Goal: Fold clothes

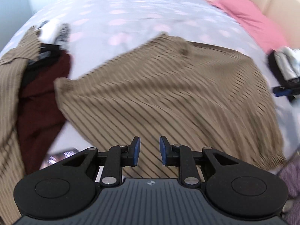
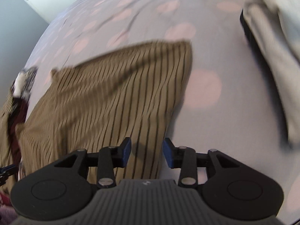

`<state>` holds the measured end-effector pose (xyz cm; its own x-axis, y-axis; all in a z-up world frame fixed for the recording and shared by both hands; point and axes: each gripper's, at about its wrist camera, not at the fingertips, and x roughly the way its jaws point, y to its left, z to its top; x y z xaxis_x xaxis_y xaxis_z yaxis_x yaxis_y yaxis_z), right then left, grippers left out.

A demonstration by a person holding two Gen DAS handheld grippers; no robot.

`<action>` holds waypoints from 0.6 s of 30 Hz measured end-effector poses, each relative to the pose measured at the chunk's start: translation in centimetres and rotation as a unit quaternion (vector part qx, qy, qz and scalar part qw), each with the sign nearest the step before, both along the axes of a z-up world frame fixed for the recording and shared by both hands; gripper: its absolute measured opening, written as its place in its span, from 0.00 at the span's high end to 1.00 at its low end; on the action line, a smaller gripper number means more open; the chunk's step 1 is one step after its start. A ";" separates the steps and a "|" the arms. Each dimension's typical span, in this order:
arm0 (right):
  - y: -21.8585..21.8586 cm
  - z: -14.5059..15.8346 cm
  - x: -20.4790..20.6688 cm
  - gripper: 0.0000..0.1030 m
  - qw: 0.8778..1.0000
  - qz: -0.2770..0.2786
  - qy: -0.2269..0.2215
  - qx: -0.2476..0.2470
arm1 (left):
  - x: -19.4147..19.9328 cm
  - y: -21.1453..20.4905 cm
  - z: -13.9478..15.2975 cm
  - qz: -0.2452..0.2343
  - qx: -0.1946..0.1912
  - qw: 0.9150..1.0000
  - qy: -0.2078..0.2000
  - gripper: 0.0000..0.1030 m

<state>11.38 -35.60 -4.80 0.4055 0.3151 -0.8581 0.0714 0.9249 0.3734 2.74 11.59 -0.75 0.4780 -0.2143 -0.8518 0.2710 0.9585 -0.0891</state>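
A tan garment with dark stripes (image 1: 168,86) lies spread on the bed; it also shows in the right wrist view (image 2: 112,97). My left gripper (image 1: 149,151) is open above the garment's near part, with nothing between its blue pads. My right gripper (image 2: 146,152) is open over the garment's near right edge, with cloth lying between and below the pads. Both views are motion-blurred. The other gripper (image 1: 283,71) shows at the right edge of the left wrist view.
The bed has a pale sheet with pink dots (image 1: 121,18). A pile with a dark red garment (image 1: 41,93) and another tan striped piece (image 1: 11,75) lies left. Pink cloth (image 1: 251,18) lies at the far right. A beige folded cloth (image 2: 271,46) lies right.
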 end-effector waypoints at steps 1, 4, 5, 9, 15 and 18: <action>0.2 -0.2 -1.2 0.60 1.000 0.003 0.004 0.004 | -1.1 -0.7 -0.1 -0.016 -0.006 1.000 -0.005 0.80; 0.8 -0.8 -4.7 0.60 1.000 0.005 0.016 0.019 | -4.4 -2.7 -0.3 -0.066 -0.019 0.997 -0.020 0.80; 0.9 -1.1 -5.7 0.60 0.999 0.005 0.022 0.031 | -5.2 -3.4 -0.4 -0.084 -0.019 0.996 -0.024 0.79; 1.7 -1.8 -9.5 0.60 0.997 0.003 0.040 0.067 | -8.2 -6.4 -1.3 -0.162 -0.002 0.986 -0.029 0.68; 2.9 -2.9 -13.1 0.60 0.994 -0.006 0.074 0.085 | -10.8 -9.9 -3.3 -0.257 0.047 0.964 -0.041 0.59; 3.3 -3.0 -14.1 0.60 0.994 0.004 0.076 0.083 | -10.8 -10.8 -4.4 -0.267 0.072 0.960 -0.051 0.59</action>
